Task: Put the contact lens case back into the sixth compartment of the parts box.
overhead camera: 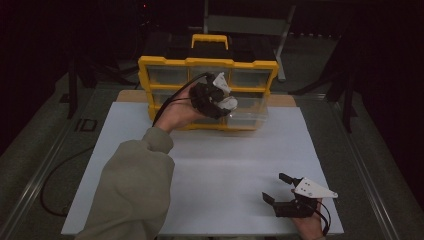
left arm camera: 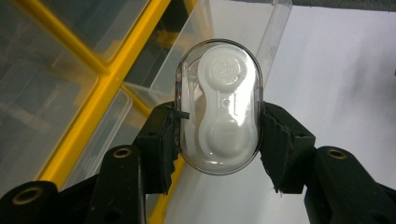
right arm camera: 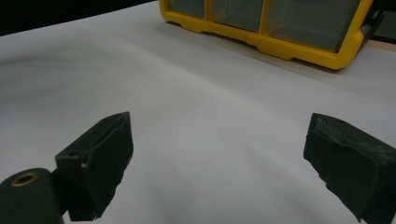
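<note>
Item: clear oval plastic capsule with white moulded insert [left arm camera: 218,106], clamped across its narrow sides by left hand-held gripper [overhead camera: 214,95]; pads pressing on both flanks. Location: raised off white table [overhead camera: 210,165], just in front of yellow-framed organiser with clear drawers [overhead camera: 165,75], one clear drawer [overhead camera: 247,116] pulled out. Right hand-held gripper [right arm camera: 219,163]: wide open, empty, low over table. Handling, by judgement: keep grip even, hold capsule level, align above open drawer, lower inside before releasing; shell slippery, liable to twist.
</note>
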`<state>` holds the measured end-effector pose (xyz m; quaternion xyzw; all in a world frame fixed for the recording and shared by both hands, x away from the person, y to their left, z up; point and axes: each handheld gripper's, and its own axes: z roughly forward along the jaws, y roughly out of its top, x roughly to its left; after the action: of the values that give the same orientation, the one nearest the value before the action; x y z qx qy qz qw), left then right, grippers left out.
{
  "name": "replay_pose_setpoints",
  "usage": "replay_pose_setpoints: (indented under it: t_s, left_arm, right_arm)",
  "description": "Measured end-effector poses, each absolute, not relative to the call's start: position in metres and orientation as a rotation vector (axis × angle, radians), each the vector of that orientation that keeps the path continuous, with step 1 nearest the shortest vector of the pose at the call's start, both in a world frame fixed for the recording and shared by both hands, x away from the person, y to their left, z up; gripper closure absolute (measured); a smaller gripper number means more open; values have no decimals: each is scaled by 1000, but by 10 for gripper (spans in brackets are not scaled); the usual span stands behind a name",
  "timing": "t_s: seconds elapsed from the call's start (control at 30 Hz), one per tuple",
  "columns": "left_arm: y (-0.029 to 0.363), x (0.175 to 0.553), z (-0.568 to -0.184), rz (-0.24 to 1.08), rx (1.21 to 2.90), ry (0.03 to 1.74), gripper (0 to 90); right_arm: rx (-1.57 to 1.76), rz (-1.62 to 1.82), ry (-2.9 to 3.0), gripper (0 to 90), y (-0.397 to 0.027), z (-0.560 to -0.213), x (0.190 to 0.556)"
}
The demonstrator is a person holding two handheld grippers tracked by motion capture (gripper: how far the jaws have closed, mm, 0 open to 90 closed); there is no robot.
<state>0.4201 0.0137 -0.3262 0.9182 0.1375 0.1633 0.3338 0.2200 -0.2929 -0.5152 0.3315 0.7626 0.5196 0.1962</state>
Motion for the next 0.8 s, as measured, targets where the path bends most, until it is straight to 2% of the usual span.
replay_pose_setpoints:
  t_s: [0.8]
  left_arm:
    - [-22,437,-333,410,2395,422,494]
  right_arm:
    - [919,1459,2142,81,-291,-515,220]
